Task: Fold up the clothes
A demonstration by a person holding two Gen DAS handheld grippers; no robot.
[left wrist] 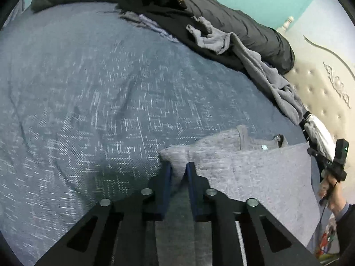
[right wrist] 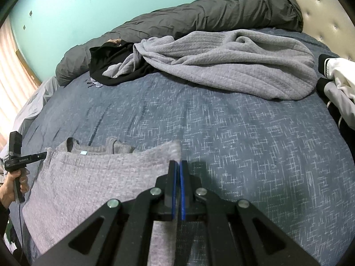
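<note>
A grey knit shirt lies on the blue patterned bedspread, its lower part lifted over the collar end. My left gripper is shut on one corner of its raised edge. My right gripper is shut on the other corner of the shirt. The collar with a small label shows beyond the held edge. The other gripper and the hand holding it appear at the far right of the left wrist view and the far left of the right wrist view.
A crumpled grey garment and a black garment lie further back on the bed. A dark grey duvet roll runs along the teal wall. A black-and-white garment sits by the padded cream headboard.
</note>
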